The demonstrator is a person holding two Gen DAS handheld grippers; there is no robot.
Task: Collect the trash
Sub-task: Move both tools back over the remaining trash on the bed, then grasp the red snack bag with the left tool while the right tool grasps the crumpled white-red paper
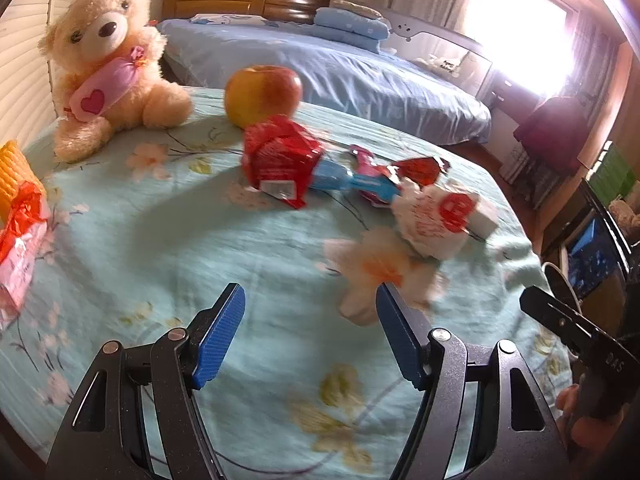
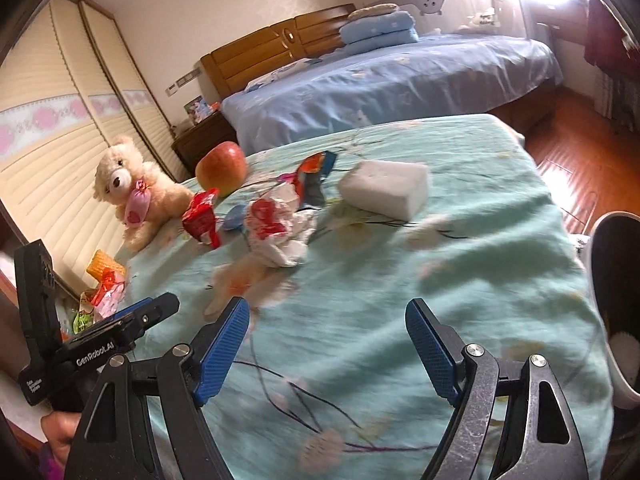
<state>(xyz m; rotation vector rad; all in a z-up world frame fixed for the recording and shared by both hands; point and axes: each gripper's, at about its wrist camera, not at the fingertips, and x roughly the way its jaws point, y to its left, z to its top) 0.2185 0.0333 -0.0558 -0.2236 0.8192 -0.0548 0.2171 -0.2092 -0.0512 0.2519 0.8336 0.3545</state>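
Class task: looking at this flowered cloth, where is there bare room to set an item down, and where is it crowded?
Free: the cloth right of the white block, and the near stretch before both open tools. Crowded: the middle, where apple, red wrapper and crumpled paper cluster; the teddy bear fills the far left corner.

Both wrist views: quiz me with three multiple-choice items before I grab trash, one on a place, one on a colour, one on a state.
1. The apple sits
A. beside the teddy bear
B. on the floor
C. on the blue bed

2. The foam block is
A. black
B. white
C. green

3. The left gripper is
A. open, empty
B. holding the apple
C. holding a wrapper

Answers: 1 A, both rest on the floral cover; 2 B, plainly white; 3 A, only cover shows between its pads.
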